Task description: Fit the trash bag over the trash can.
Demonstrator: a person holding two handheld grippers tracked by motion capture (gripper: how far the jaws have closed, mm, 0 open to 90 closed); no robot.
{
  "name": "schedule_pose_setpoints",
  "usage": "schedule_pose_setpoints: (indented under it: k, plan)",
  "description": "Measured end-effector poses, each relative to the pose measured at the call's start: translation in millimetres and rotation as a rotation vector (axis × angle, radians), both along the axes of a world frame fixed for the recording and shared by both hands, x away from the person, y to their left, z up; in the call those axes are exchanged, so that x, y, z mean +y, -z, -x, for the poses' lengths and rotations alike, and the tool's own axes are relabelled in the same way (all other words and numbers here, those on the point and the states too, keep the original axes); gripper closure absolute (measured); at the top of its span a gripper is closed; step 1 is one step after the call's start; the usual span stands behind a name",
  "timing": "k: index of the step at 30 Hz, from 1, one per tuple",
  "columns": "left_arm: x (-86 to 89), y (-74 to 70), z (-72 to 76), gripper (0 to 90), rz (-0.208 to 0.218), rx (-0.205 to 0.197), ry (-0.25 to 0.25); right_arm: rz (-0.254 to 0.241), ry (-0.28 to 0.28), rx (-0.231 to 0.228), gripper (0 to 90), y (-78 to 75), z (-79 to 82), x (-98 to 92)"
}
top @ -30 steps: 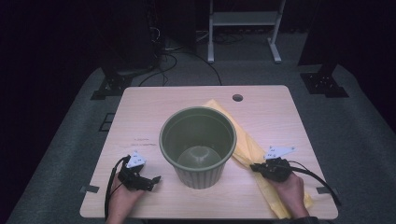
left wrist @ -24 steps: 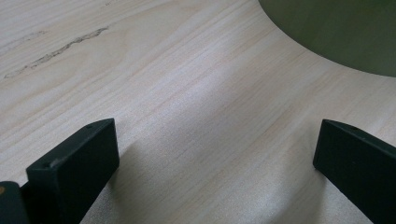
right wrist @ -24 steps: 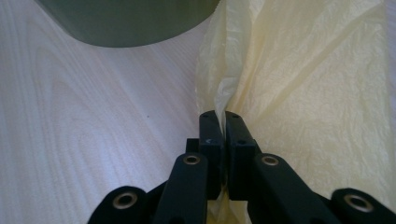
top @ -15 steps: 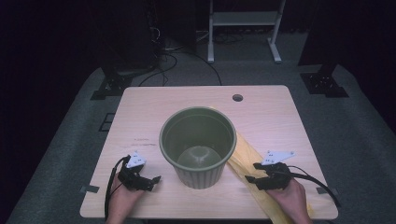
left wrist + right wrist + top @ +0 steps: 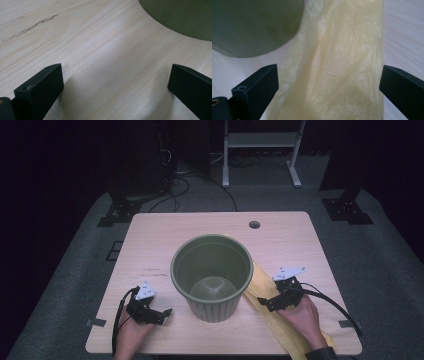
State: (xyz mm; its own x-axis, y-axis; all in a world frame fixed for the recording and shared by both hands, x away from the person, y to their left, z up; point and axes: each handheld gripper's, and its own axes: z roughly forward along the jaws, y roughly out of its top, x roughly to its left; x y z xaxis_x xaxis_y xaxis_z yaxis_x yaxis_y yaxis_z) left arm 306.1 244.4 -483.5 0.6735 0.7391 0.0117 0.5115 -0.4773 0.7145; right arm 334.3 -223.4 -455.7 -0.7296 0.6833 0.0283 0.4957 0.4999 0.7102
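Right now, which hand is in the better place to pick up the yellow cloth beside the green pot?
The right. The right gripper stands open directly over the yellow cloth, beside the green pot. The left gripper is over bare table, across the pot.

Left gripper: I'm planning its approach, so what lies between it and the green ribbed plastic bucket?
Only bare pale wooden tabletop separates the open left gripper from the green ribbed plastic bucket, seen in the left gripper view.

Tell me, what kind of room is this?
Probably a lab or recording studio: a wooden table stands alone in a dark room, cables trail across the grey floor, and stand feet flank it.
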Motion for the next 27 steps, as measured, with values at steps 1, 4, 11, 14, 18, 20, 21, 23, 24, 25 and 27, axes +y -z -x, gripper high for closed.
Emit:
schedule_pose_setpoints:
  k: [1,4,11,14,18,20,21,23,24,25,27]
  plan:
    - [0.0,0.0,0.0,0.0,0.0,0.0,0.0,0.009,0.026,0.019,0.0,9.2,-5.7,-2.0]
    - [0.0,0.0,0.0,0.0,0.0,0.0,0.0,0.007,0.041,0.044,0.0,15.4,-9.1,-4.9]
    - [0.0,0.0,0.0,0.0,0.0,0.0,0.001,-0.065,0.015,0.106,0.0,23.3,-10.8,-7.4]
    - [0.0,0.0,0.0,0.0,0.0,0.0,0.001,-0.076,0.0,0.111,0.0,22.3,-9.2,-3.7]
    - [-0.1,0.0,0.1,0.0,0.0,0.0,0.002,-0.069,-0.024,0.109,0.0,21.7,-7.4,7.1]
    - [0.0,0.0,0.0,0.0,0.0,0.0,0.002,-0.049,-0.042,0.103,0.0,22.0,-5.8,18.3]
    - [0.0,0.0,0.0,0.0,0.0,0.0,0.002,-0.049,-0.052,0.103,0.0,22.2,-5.5,21.8]
    - [-0.1,0.0,0.0,0.0,0.0,0.0,0.002,-0.047,-0.057,0.102,0.0,22.2,-5.2,24.9]
    - [0.0,0.0,0.0,0.0,0.0,0.0,0.003,-0.047,-0.062,0.102,0.0,22.2,-5.1,27.8]
    - [0.0,0.0,0.0,0.0,0.0,0.0,0.003,-0.047,-0.063,0.101,0.0,22.1,-4.8,30.0]
    - [0.0,0.0,0.0,0.0,0.0,0.0,0.004,-0.064,-0.074,0.098,0.0,22.3,-4.0,34.5]
